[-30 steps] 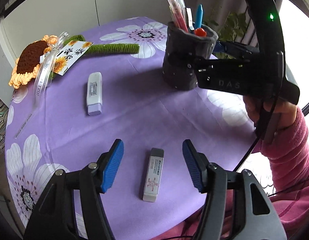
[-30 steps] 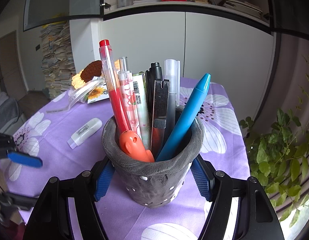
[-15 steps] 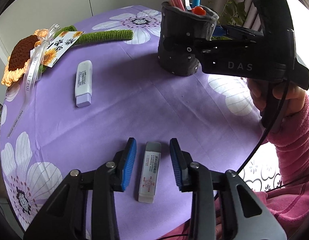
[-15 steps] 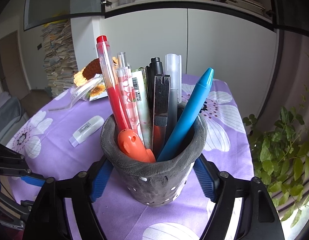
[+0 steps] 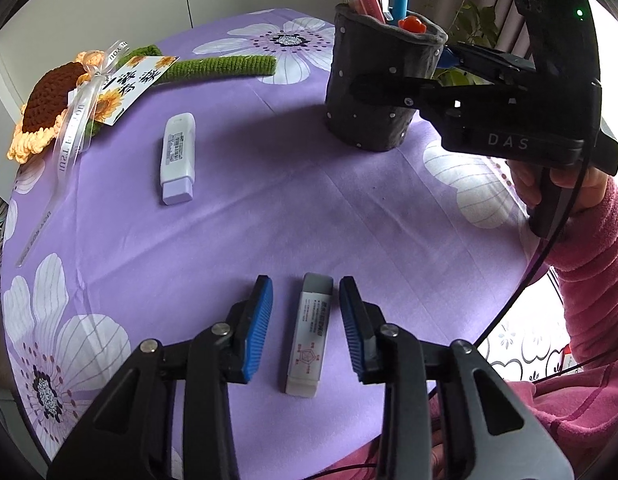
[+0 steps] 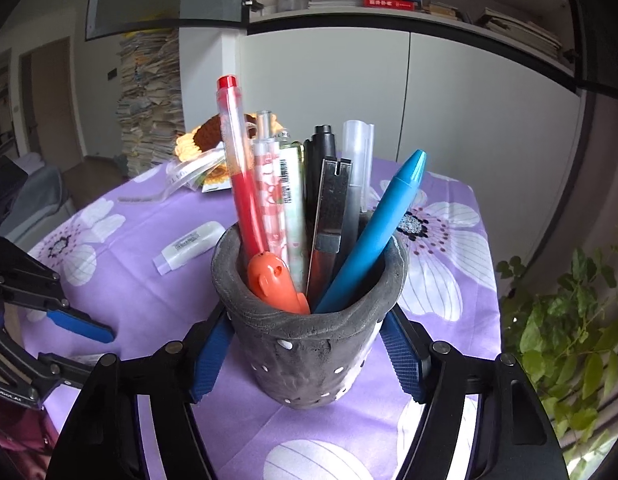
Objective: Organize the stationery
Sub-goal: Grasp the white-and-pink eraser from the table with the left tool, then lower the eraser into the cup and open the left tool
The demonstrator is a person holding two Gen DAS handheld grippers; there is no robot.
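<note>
A white eraser [image 5: 309, 334] in a paper sleeve lies on the purple flowered cloth [image 5: 269, 208] near the front edge. My left gripper [image 5: 305, 326] is open around it, one blue pad on each side, with small gaps. A dark grey pen pot [image 5: 375, 88] stands at the back right, full of pens. In the right wrist view the pot [image 6: 309, 344] sits between the pads of my right gripper [image 6: 307, 354], which press its sides. A white correction tape [image 5: 177, 158] lies at the left; it also shows in the right wrist view [image 6: 189, 245].
A crocheted sunflower [image 5: 49, 104] with a ribbon and card lies at the far left, its green stem [image 5: 225, 65] along the back. A leafy plant [image 6: 565, 332] stands beyond the table's right edge. White cabinet doors rise behind the table.
My left gripper has moved forward over the eraser and its jaws have narrowed around it. The right gripper stays on the pot.
</note>
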